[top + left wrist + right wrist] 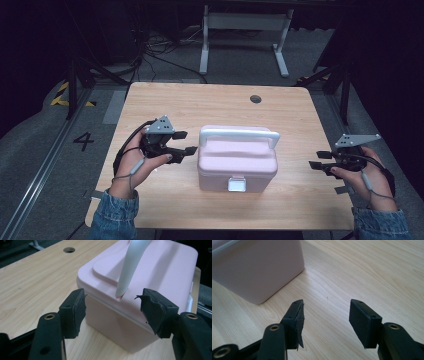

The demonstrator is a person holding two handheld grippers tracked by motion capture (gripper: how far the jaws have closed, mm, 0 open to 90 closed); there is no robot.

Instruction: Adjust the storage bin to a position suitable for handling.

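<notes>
A pale pink plastic storage box with rounded corners [237, 167] is sitting upright on the light wooden table [200, 102], just below the centre of the high view. Its lid is lying closed on top, with a shallow raised panel across the middle. A white bar handle [239, 133] is standing upright over the lid, spanning nearly its full width. A small white latch [236, 184] is sitting shut at the middle of the front wall, facing the bottom of the frame. In the left gripper view the box [140, 287] is filling the upper right, one rounded corner pointing toward the camera, the handle [131, 265] rising from the lid's edge.
</notes>
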